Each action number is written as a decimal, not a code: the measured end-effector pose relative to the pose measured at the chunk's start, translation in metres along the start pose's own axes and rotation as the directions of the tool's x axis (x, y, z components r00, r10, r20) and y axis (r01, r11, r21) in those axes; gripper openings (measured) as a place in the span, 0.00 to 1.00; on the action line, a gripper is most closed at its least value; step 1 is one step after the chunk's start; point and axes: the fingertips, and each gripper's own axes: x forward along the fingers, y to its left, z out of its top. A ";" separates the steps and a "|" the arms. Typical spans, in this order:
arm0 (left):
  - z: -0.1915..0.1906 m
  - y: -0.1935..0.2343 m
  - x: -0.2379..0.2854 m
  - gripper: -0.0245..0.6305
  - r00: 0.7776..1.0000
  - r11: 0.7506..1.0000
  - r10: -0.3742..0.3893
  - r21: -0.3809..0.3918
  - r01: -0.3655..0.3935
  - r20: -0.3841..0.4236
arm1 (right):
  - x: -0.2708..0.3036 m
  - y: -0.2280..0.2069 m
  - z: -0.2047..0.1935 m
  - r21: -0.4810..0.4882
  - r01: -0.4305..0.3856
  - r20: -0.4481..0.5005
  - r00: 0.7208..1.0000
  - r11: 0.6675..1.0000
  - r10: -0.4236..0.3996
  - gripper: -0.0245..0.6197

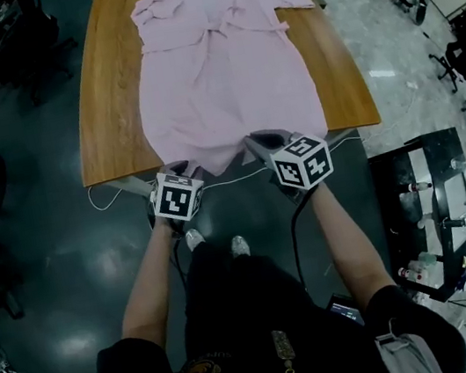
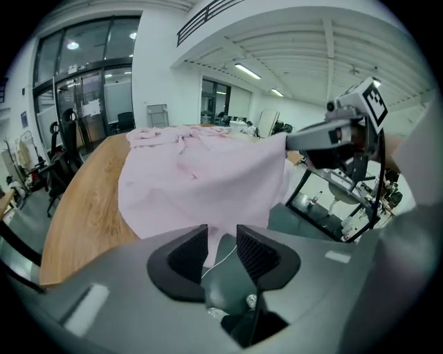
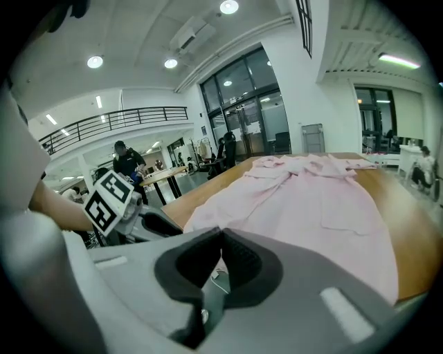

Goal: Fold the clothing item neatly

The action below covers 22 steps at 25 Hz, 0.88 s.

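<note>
Right gripper (image 3: pixel 220 234) clamps the hem of the pink robe (image 1: pixel 222 76); left gripper (image 2: pixel 221 243) half-open, hem between its jaws.

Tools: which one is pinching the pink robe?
The right tool, at the head view's right. Its jaws are shut on the hem of the pink robe; the left tool's jaws stand apart, not squeezing the cloth.

Pale pink garment (image 1: pixel 227 75), brown wood-grain table (image 1: pixel 109 114), dark teal floor (image 1: pixel 67 255), blk/wht square markers (image 1: pixel 177 198) on left gripper (image 2: pixel 221 234) & right gripper (image 3: pixel 220 234).
</note>
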 end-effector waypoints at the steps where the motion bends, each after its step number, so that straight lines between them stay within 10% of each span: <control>1: -0.008 -0.001 0.005 0.25 1.000 1.000 0.020 0.004 -0.020 -0.010 | -0.002 -0.002 0.002 0.004 0.002 0.007 1.000 1.000 -0.002 0.05; 22: -0.010 -0.002 0.055 0.25 0.963 0.961 0.266 -0.093 -0.262 0.040 | -0.002 -0.066 0.025 0.072 0.168 0.023 0.985 0.983 -0.170 0.05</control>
